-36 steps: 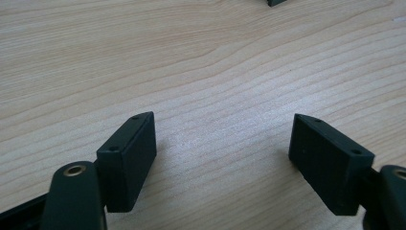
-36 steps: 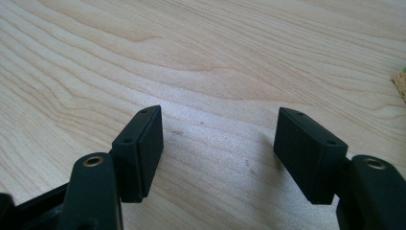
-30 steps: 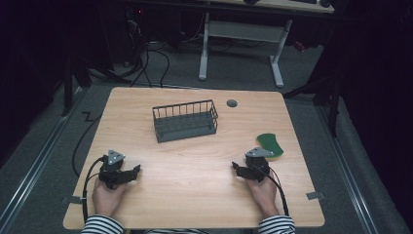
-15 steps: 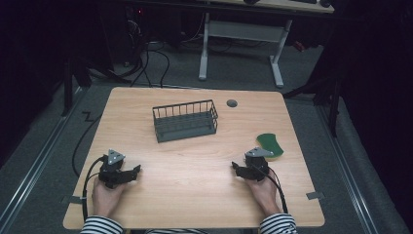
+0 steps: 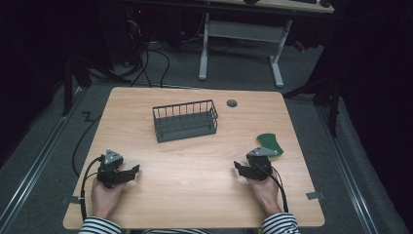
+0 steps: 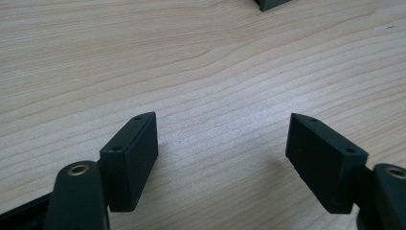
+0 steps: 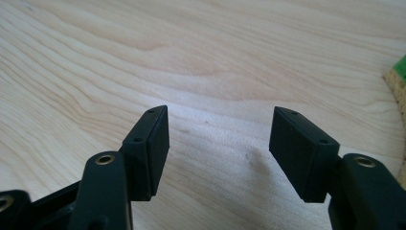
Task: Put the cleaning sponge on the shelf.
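My left gripper (image 5: 134, 171) rests on the wooden table (image 5: 195, 165) near its front left, held in a hand. Its jaws (image 6: 222, 120) stand wide apart over bare wood and have just been closing slightly, with nothing between them. At the front right, a hand holds my right gripper (image 5: 238, 168), which points left. Its jaws (image 7: 221, 112) are open, somewhat narrower, and have also just been closing on nothing. A green sponge (image 5: 270, 145) lies just behind the right gripper, and its edge (image 7: 400, 81) shows at the right of the right gripper view.
A dark wire basket (image 5: 185, 121) stands mid-table toward the back, its corner (image 6: 273, 4) at the top of the left gripper view. A grey round cap (image 5: 232, 103) sits in the tabletop behind it. Cables trail from both grippers toward the front edge.
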